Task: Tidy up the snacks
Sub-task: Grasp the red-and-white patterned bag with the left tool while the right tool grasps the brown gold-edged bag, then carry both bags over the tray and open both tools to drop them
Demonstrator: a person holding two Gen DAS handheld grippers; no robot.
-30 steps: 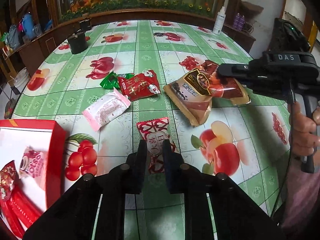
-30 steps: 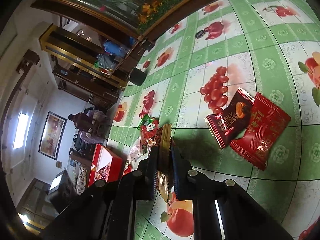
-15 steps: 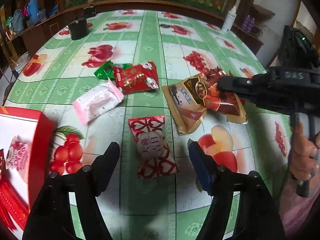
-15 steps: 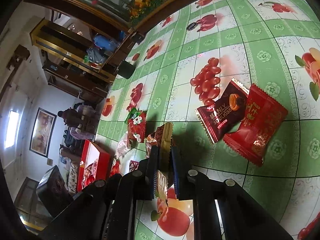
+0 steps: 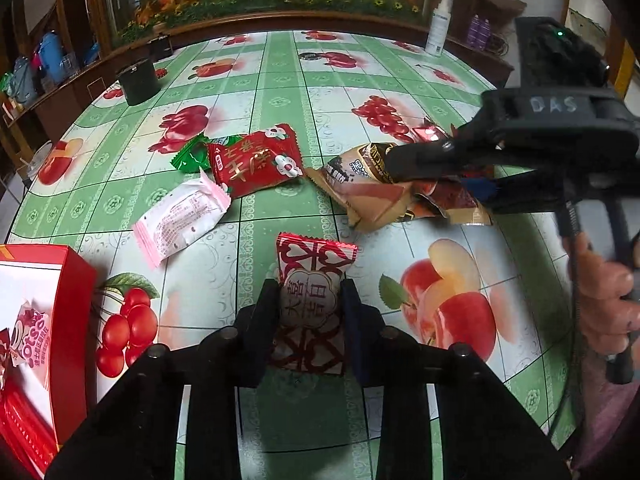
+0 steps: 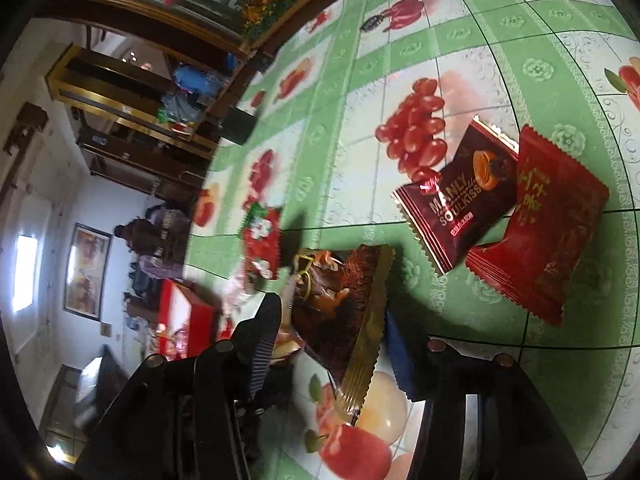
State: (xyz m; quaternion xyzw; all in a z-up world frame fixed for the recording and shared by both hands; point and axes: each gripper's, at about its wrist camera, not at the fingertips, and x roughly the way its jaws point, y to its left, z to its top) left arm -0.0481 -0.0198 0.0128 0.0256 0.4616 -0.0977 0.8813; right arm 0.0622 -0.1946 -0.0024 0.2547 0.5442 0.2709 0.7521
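Observation:
My left gripper [image 5: 310, 312] is shut on a red-and-white patterned snack packet [image 5: 308, 280] that lies on the green fruit-print tablecloth [image 5: 280, 100]. My right gripper [image 6: 332, 340] hangs low over the table and its jaws are opening. A brown packet with a gold serrated edge [image 6: 344, 300] stands loose between them, and the pads do not press it. It rests on a tan packet [image 5: 360, 192]. A red box [image 5: 44, 312] holding several snacks sits at the near left.
Loose on the cloth lie a pink-white packet [image 5: 180, 220], a red flowered packet [image 5: 256, 160], a green one [image 5: 190, 156], a maroon packet [image 6: 460, 200] and a red packet [image 6: 548, 220]. A black cup [image 5: 138, 82] and a white bottle [image 5: 438, 26] stand far back. A person's hand [image 5: 604, 296] grips the right handle.
My left gripper opened wide, then closed on the red-and-white packet. The right gripper sank toward the table with the brown packet, and its jaws have spread apart.

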